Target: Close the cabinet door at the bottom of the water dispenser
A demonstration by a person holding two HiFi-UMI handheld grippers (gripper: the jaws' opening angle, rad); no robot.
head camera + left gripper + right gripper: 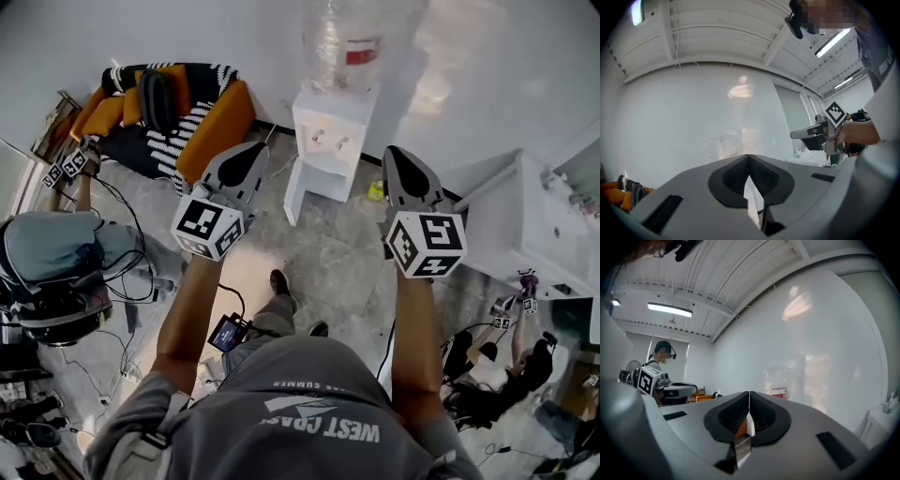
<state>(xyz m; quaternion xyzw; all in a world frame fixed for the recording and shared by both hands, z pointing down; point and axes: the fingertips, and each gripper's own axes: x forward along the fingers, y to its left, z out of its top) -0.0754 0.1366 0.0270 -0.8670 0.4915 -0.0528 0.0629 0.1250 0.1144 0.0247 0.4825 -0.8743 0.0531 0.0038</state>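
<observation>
1. Room: a white wall (169,28) meets a grey stone floor (337,262). Cables trail over the floor at the left and lower right.
2. A white counter (525,220) stands at the right and is cut off by the frame edge. The items on its top are too small to identify.
3. An orange sofa (211,127) with black-and-white striped cushions stands by the wall at the left. Its near corner is covered by the left gripper (253,150).
4. A second person (56,248) sits at the left edge and is only partly in frame.
5. Water dispenser (330,131): white, against the wall, seen between the two grippers in the head view. Its clear bottle (343,37) carries a red label, and the top of the bottle is cut off.
6. Cabinet door (294,192): at the foot of the dispenser, swung out to the left and standing open. The cabinet interior cannot be made out.
7. Left gripper: held up in front of the person, well apart from the door. Its own view shows the jaws closed tip to tip with nothing between them.
8. Right gripper (396,155): level with the left one, to the right of the dispenser, touching nothing. Its jaws are likewise pressed together and empty.
9. A small yellow-green item (376,190) lies on the floor just beside the dispenser base. It is too blurred to identify.
</observation>
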